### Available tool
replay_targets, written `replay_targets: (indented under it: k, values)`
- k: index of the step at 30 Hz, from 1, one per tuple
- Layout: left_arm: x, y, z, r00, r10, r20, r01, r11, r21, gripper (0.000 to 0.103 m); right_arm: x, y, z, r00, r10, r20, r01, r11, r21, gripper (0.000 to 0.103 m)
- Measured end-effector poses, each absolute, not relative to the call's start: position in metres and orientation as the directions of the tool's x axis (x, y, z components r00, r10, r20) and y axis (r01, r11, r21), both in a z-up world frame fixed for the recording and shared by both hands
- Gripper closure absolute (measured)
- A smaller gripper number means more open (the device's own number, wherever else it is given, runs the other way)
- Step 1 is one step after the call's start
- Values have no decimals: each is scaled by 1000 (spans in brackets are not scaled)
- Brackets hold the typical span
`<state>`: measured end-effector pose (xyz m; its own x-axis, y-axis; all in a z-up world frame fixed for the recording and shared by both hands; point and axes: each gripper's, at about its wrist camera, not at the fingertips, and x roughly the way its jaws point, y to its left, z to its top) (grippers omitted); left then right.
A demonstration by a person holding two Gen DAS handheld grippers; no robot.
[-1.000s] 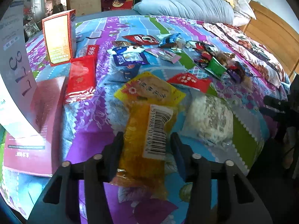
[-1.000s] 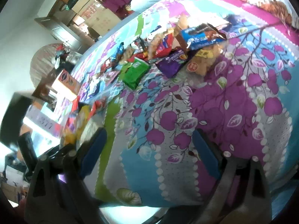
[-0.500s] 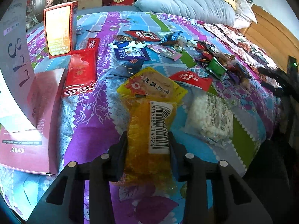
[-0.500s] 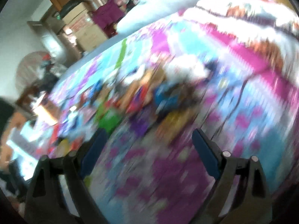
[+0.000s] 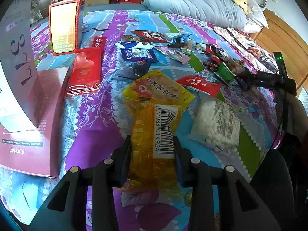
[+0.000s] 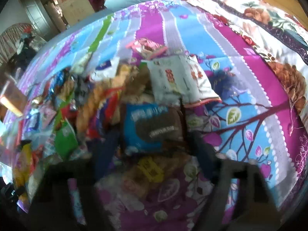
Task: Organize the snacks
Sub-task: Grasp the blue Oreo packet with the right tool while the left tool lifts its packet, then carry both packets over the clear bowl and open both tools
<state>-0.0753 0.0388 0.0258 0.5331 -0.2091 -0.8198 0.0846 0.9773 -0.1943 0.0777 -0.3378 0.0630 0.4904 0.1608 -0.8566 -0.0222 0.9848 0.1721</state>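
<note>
Boxes [image 5: 36, 115] wall the left (packets [image 5: 215, 123] crowd right); bedspread [image 5: 86, 142] between lies bare.

My left matte-black plastic two-finger gripper [image 5: 152, 159]: blue pads [image 5: 124, 161], four silver screw heads on the linkages. Right black gripper [image 6: 152, 150] blurred; blue pads [image 6: 202, 154] just visible.

I see a bed [image 5: 92, 104] with a bright patterned sheet, a grey duvet [image 5: 196, 5] far, wooden headboard [image 5: 284, 44] at right
</note>
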Motion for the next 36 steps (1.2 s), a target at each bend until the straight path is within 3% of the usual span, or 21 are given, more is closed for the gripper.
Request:
replay_targets:
  k: [1,4,12,20,29,36]
  values:
    - [-76,39,27,536,-206,-818,82,978,-193,64,75,-339,65,497,167,-852,-26,984,178,49]
    - [-78,40,33,554,-193,-810,74,980,-183,64,63,-341,82,547,189,-816,-46,980,196,51]
    - [-80,43,75,618,-167,-768,55,984,-170,64,16,-323,138,639,311,-704,-131,945,299,52]
    - [-89,62,161,738,-137,-661,50,988,-149,64,2,-262,206,673,439,-596,-300,898,323,52]
    - [-104,145,235,831,-21,-556,-87,982,-167,64,5,-152,287,638,604,-478,-527,795,301,52]
    - [-115,220,260,845,63,-531,-184,966,-179,64,8,-41,328,514,724,-460,-680,671,296,52]
